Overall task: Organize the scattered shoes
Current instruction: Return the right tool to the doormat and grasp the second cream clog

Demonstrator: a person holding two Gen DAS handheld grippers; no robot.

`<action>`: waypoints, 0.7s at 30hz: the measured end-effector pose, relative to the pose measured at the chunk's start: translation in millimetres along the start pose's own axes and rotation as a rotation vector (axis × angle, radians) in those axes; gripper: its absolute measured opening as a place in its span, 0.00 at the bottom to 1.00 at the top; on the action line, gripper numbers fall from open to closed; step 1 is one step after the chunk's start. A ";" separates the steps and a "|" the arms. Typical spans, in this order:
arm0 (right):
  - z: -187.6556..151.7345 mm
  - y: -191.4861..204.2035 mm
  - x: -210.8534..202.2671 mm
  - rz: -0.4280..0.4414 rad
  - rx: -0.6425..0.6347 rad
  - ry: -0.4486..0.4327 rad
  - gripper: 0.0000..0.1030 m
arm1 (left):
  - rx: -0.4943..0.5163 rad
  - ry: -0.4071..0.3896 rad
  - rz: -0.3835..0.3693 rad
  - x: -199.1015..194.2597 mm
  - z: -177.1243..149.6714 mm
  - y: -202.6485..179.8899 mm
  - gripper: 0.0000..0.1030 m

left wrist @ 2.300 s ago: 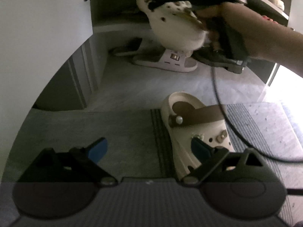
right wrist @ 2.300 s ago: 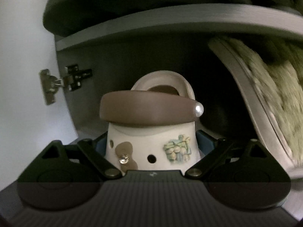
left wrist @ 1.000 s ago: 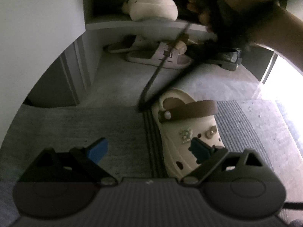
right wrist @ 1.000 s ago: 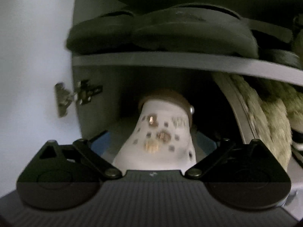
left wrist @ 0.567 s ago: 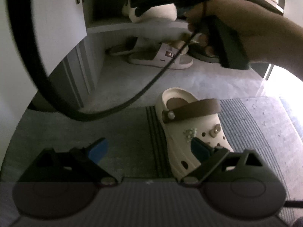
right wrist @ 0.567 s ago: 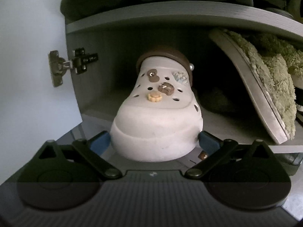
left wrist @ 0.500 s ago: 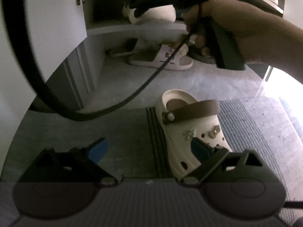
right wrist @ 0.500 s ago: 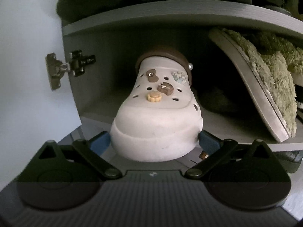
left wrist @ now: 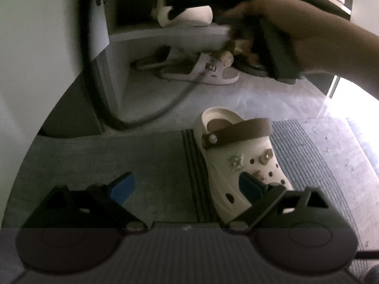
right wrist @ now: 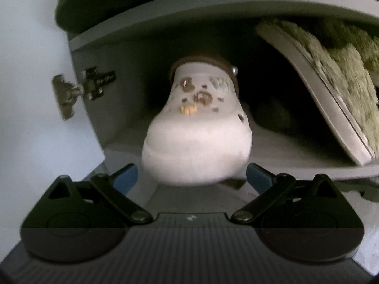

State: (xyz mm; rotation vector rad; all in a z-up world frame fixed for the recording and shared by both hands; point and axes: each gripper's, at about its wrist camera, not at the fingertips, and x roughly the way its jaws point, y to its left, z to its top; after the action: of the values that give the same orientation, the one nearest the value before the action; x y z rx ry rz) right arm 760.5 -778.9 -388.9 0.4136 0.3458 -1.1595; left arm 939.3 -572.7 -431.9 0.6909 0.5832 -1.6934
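Right gripper (right wrist: 191,175) spread wide, empty — one cream clog (right wrist: 196,127) sits on the cabinet shelf (right wrist: 284,151). Left gripper (left wrist: 187,184) open too — its mate (left wrist: 241,163) lies on the doormat (left wrist: 146,165).

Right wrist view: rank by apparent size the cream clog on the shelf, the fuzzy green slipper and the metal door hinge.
1. Cream clog, though it is nearest the camera.
2. Fuzzy green slipper, cut by the frame edge, so its order against the clog is unsure.
3. Metal door hinge, clearly smallest.

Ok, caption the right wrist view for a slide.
Open right gripper facing a cream clog on the cabinet shelf.
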 end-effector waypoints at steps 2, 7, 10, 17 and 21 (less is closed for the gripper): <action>-11.6 -9.4 -20.4 0.023 -0.007 0.016 0.97 | 0.000 0.006 0.000 -0.6 -3.5 2.4 0.93; -54.8 -40.4 -65.8 0.096 -0.030 0.124 0.97 | -0.002 0.029 0.010 -3.0 -14.5 10.2 0.93; -102.3 -65.1 -85.9 0.168 0.126 0.306 0.97 | 0.010 0.043 0.015 -5.1 -20.5 14.9 0.94; -150.9 -56.4 -92.9 0.169 0.258 0.426 0.97 | 0.006 0.063 0.009 -2.2 -21.3 14.4 0.94; -158.7 -28.6 -78.8 0.140 0.190 0.388 0.97 | -0.009 0.071 0.013 2.6 -18.8 11.7 0.93</action>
State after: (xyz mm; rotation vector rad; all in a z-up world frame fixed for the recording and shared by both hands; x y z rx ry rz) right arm 697.4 -648.2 -494.5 0.8216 0.5365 -0.9752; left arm 952.9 -563.8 -447.2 0.7490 0.6342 -1.6590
